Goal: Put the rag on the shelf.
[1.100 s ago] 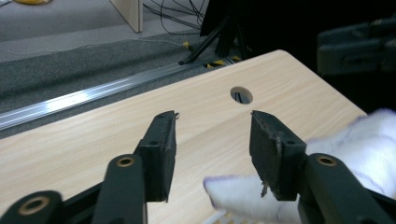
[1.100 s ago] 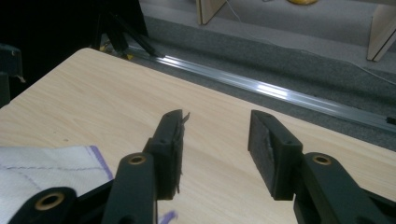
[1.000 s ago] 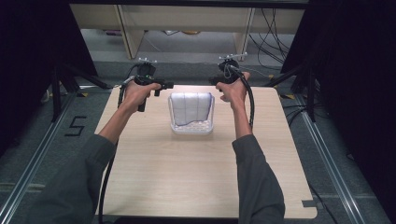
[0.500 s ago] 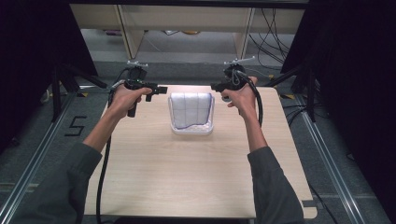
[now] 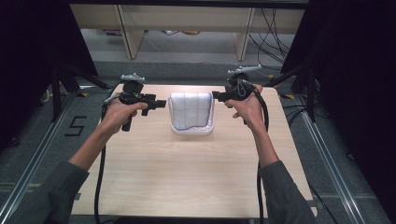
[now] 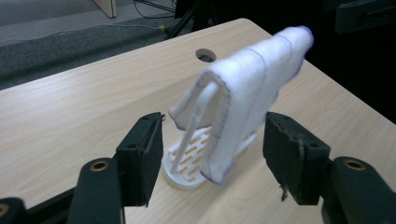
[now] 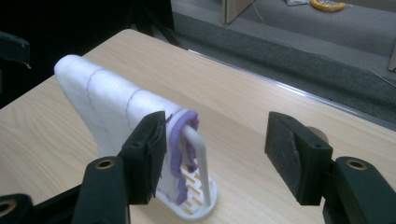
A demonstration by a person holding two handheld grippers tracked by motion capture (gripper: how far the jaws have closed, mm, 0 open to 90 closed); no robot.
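Both hands have drawn apart from the white cloth (image 5: 191, 109), which hangs over a white rack (image 5: 192, 130) mid-table (image 5: 187, 177). Left gripper (image 5: 161, 103) and right gripper (image 5: 215, 96) flank it, jaws just opened, holding nothing.

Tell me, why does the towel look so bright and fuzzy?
High view: the white towel glares under the light, its top washed out, with darkness at both sides. Left gripper view: its far end is soft and out of focus. Right gripper view: sharper, showing purple stitching.

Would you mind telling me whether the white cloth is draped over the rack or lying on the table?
Draped: the white cloth hangs over the white rack, clear of the table.
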